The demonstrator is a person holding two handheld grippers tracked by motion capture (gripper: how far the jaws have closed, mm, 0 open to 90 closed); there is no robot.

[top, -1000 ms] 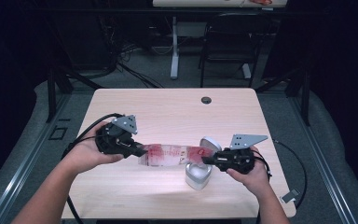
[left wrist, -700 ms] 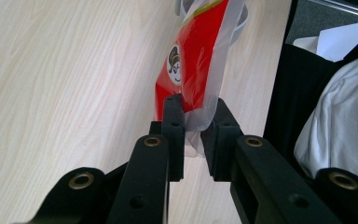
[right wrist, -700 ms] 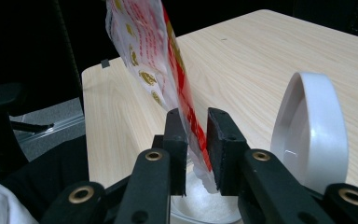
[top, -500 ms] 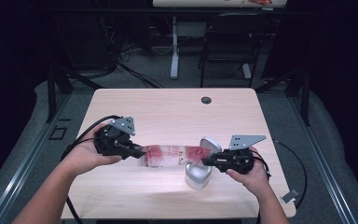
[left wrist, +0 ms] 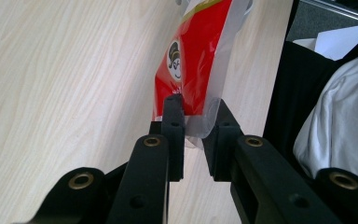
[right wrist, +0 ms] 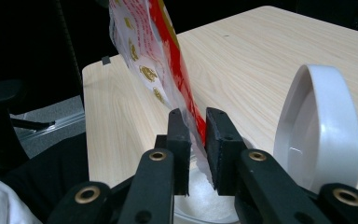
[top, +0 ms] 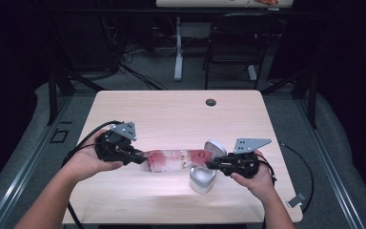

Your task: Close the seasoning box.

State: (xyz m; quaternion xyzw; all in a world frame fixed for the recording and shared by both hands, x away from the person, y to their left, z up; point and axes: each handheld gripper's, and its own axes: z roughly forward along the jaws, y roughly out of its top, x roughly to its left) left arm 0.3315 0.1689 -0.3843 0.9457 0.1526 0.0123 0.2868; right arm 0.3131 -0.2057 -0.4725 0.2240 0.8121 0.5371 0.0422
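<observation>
A red and clear plastic packet (top: 176, 160) hangs stretched sideways just above the table between both grippers. My left gripper (top: 143, 157) is shut on the packet's left end; in the left gripper view the jaws (left wrist: 196, 116) pinch the clear edge of the packet (left wrist: 191, 70). My right gripper (top: 209, 165) is shut on the right end, and the right gripper view shows the jaws (right wrist: 196, 126) clamped on the packet's edge (right wrist: 154, 51). A white container (top: 202, 179) sits right under that end, its hinged lid (right wrist: 321, 126) standing open.
The light wooden table (top: 171, 114) has a dark cable hole (top: 211, 102) near its far edge. Black cables (top: 83, 140) trail off the left side. Beyond the table stand a chair (top: 233, 43) and another desk's leg (top: 177, 47).
My left gripper has drifted slightly left and toward the person. The packet stays held at both ends, and the right gripper has barely moved.
</observation>
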